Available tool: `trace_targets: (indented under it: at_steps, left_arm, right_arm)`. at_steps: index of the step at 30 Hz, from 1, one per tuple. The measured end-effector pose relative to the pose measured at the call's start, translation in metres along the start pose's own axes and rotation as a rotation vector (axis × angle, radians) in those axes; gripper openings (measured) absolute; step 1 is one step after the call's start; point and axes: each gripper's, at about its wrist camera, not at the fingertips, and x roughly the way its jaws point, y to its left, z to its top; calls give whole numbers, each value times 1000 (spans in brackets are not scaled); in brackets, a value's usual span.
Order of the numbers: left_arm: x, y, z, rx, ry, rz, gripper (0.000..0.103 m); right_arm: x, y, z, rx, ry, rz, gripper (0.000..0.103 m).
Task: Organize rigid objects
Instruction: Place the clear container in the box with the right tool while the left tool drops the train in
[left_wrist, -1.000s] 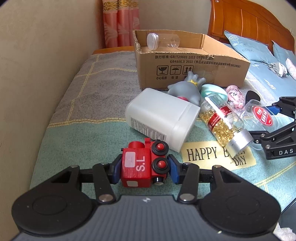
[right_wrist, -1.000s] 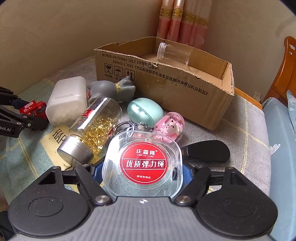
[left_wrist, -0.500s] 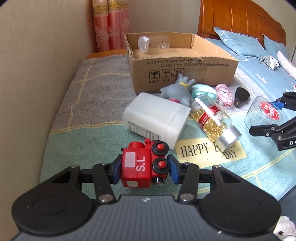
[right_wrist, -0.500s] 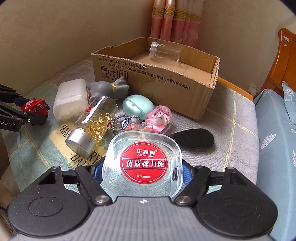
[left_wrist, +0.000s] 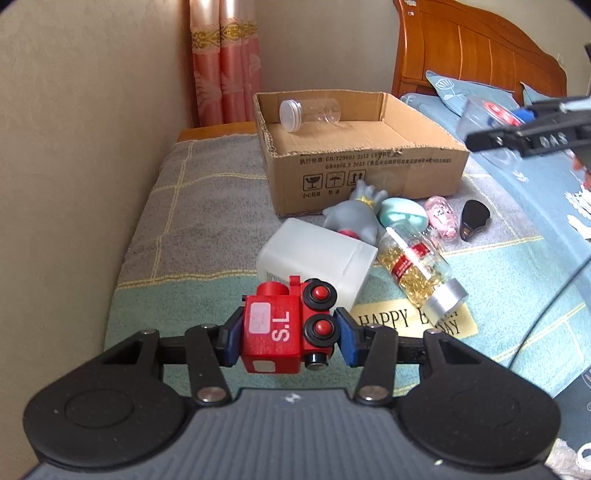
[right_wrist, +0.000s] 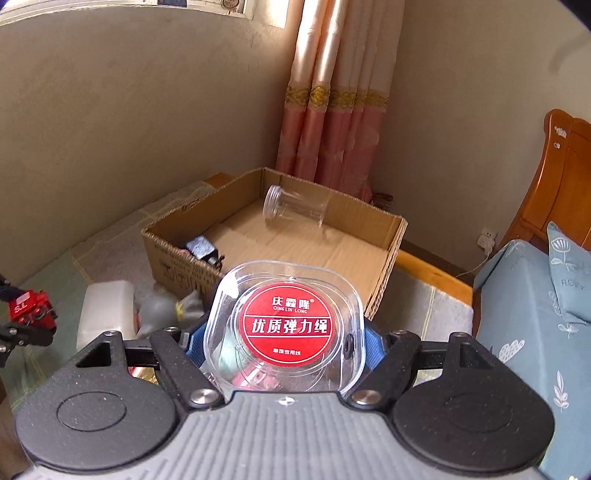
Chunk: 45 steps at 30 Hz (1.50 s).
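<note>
Left gripper (left_wrist: 289, 334): blue-padded jaws pinching a red toy train (left_wrist: 286, 325), blocky and glossy, "S.L" in white on the flank, black wheels with red hubs turned up, clear of the blanket. Right gripper (right_wrist: 284, 339): jaws clamped on a clear plastic case (right_wrist: 286, 326), rounded-square, hard and see-through, round red label with white Chinese characters on the lid.

Outward from the train, left wrist view. At 12 o'clock, just behind it, a white translucent plastic tub (left_wrist: 317, 254) lying on its side, squarish, printed label at its lower corner. At 1 o'clock a clear bottle of golden capsules (left_wrist: 417, 262), red band, silver cap, lying across a yellow "HAPPY" patch (left_wrist: 384, 319). Touching the tub's far edge, a grey rubbery figurine (left_wrist: 354, 218); beside it a mint-green egg-shaped case (left_wrist: 400, 212), then a pink clear charm (left_wrist: 439, 218) and a black teardrop pod (left_wrist: 474, 218). All on a green-and-grey checked blanket (left_wrist: 192, 229), towelling weave, covering the bed.

Further toward 12 o'clock, an open cardboard box (left_wrist: 369, 170), corrugated, shallow, black print on the near wall. Inside against the far wall, a clear jar (left_wrist: 308, 112) on its side, white screw cap. Up at 2 o'clock, the right gripper (left_wrist: 517, 134) held above the box's right corner, case in its jaws.

From the right wrist view: box (right_wrist: 384, 269) straight past the case at 12 o'clock, jar (right_wrist: 295, 205) inside, a small dark object (right_wrist: 201, 249) at the near-left corner, unclear what. Train (right_wrist: 31, 308) at 9 o'clock. Pink curtain (right_wrist: 332, 103) and plain wall behind; wooden headboard (right_wrist: 554, 177) at 3 o'clock.
</note>
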Motion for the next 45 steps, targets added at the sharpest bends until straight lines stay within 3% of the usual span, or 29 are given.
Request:
trace_targets:
  at_steps: [9,10,12,15,22,24,27,29,32,37,45]
  left_arm:
    - [-8,11,17,-49,-55,11,49]
    - [-8,11,19,-48,-59,13,49]
    - [-8,11,24,-45,-67,13,49]
    - [-6,10,32,-36,-77,10,49]
    - [2,0,59,8,-105,-2,48]
    - [4,-4,70,22,-118,-2,42]
    - [7,-9,90,40,-138,-25,41]
    - [15,-12,103,53,-131,-44,26]
    - [26,-15,120,77,-115,-30,25]
    - [29,-13,107,62,-110,-33,67]
    - [48,-14,72,74,-19,-76,68]
  right_arm:
    - [52,-15,45,30,12,-34,81]
    - [55,-16,47,44,17,-37,86]
    - [57,-18,48,76,21,-29,102]
    - [50,-17,42,92,5,5,103]
    - [30,-11,26,96,32,-14,103]
    - [24,-11,22,104,35,-18,103]
    - [15,-10,19,107,39,-23,103]
    - [10,-9,16,107,32,-19,103]
    - [5,-9,11,108,27,-21,103]
    - [0,-11,-2,112,33,-11,103]
    - [5,-7,-8,103,42,9,103]
